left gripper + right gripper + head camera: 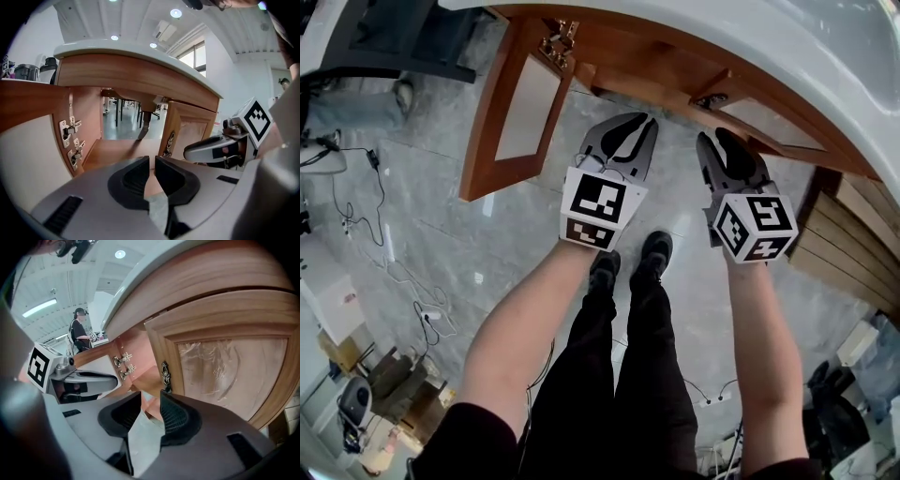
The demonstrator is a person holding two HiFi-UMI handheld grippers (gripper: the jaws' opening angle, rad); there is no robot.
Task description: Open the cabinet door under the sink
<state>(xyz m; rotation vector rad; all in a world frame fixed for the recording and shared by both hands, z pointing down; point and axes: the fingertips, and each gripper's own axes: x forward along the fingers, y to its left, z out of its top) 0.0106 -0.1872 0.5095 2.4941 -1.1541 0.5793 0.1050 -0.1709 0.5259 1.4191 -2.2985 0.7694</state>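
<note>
The sink counter (825,56) has a wooden cabinet beneath it. Its left door (511,112) is swung wide out, showing its pale inner face (28,159) and hinges (70,133). The right door (769,122) stands slightly ajar, and its ornate metal handle (165,376) sits on its inner edge. My left gripper (642,120) points into the open cabinet interior (117,150); its jaws stand a narrow gap apart with nothing between them. My right gripper (720,141) is open and empty, its tips just short of that handle.
The person's shoes (633,258) stand on grey floor tiles right behind the grippers. Cables (366,216) trail over the floor at left. Wooden boards (853,234) lean at right. Another person (78,331) stands far off beyond the counter.
</note>
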